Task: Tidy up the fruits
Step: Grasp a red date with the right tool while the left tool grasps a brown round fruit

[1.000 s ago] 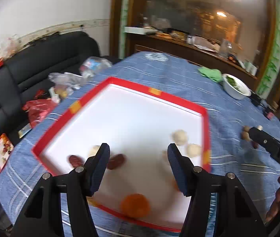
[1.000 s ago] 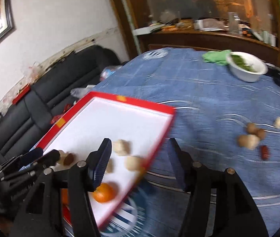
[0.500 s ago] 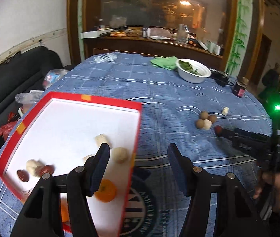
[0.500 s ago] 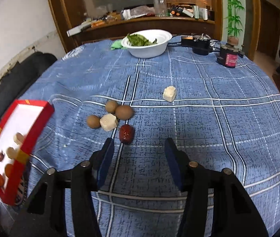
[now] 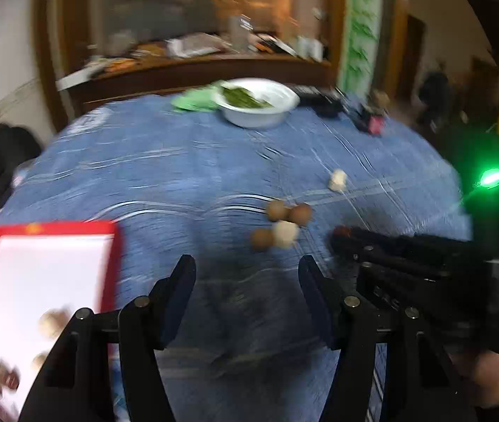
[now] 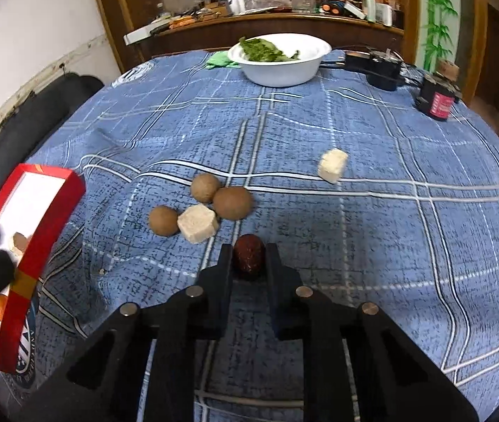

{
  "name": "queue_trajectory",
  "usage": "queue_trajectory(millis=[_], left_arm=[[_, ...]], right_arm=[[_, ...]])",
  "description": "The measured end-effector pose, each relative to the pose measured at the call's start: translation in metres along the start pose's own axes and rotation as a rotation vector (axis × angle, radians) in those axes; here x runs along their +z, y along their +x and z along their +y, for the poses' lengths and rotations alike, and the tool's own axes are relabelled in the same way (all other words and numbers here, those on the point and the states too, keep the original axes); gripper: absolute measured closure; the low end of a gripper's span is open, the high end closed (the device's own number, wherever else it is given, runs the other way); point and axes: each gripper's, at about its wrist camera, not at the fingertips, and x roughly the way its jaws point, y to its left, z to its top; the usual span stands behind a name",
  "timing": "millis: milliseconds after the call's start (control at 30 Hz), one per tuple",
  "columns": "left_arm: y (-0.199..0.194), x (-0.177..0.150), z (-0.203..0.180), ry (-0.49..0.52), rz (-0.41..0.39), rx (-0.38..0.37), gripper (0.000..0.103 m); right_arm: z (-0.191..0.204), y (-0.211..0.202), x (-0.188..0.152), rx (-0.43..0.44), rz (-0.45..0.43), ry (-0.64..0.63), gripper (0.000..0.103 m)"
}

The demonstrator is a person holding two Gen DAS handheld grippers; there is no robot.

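Left wrist view, blurred: left gripper (image 5: 246, 293) jaws apart, empty, over bare cloth; red tray (image 5: 56, 228) at left already holds several fruits — part done. Right gripper (image 5: 341, 237) shows at right, tips at a dark date. Right wrist view: right gripper (image 6: 248, 258) jaws have just closed narrow on the date (image 6: 247, 256), which seems to rest on the cloth. Left to move, I judge: three brown fruits (image 6: 232, 202) and two pale cubes (image 6: 197, 223) — plus this date.

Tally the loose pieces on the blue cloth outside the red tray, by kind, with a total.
Round brown fruits: 3
Pale cream cubes: 2
Dark red date: 1, between the jaws of the right gripper
Total: 6
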Motion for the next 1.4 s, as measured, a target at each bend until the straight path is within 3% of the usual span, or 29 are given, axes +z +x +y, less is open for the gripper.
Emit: queue_trajectory(millis=[100, 200, 300, 400, 667, 767, 867, 967, 1100, 1200, 1400], left_arm=[[0.026, 0.009, -0.012, 0.073, 0.034, -0.009, 0.047], [0.042, 0.013, -0.010, 0.085, 0.066, -0.014, 0.048], [0.049, 0.011, -0.010, 0.114, 0.090, -0.040, 0.061], [0.055, 0.008, -0.009, 0.126, 0.107, -0.055, 0.064], [0.063, 0.017, -0.009, 0.119, 0.094, -0.079, 0.089], [0.064, 0.017, -0.010, 0.122, 0.093, -0.080, 0.087], [0.065, 0.021, -0.011, 0.115, 0.082, -0.057, 0.058], [0.066, 0.027, -0.012, 0.106, 0.061, -0.039, 0.053], [0.074, 0.030, -0.014, 0.103, 0.076, -0.053, 0.056], [0.078, 0.029, -0.015, 0.098, 0.081, -0.057, 0.082], [0.073, 0.029, -0.014, 0.080, 0.082, -0.086, 0.084]], right_arm=[[-0.011, -0.007, -0.003, 0.022, -0.022, 0.042, 0.084], [-0.022, -0.013, -0.005, 0.044, -0.042, 0.076, 0.084], [-0.030, -0.013, -0.004, 0.075, -0.050, 0.111, 0.084], [-0.033, -0.014, -0.004, 0.090, -0.057, 0.120, 0.084], [-0.034, -0.016, -0.003, 0.126, -0.064, 0.130, 0.084], [-0.035, -0.017, -0.002, 0.137, -0.068, 0.136, 0.084], [-0.036, -0.017, -0.002, 0.139, -0.068, 0.140, 0.084], [-0.035, -0.017, -0.002, 0.139, -0.069, 0.138, 0.084], [-0.036, -0.018, -0.002, 0.142, -0.075, 0.140, 0.084], [-0.036, -0.018, -0.002, 0.148, -0.076, 0.141, 0.084], [-0.038, -0.018, -0.001, 0.156, -0.081, 0.147, 0.084]])
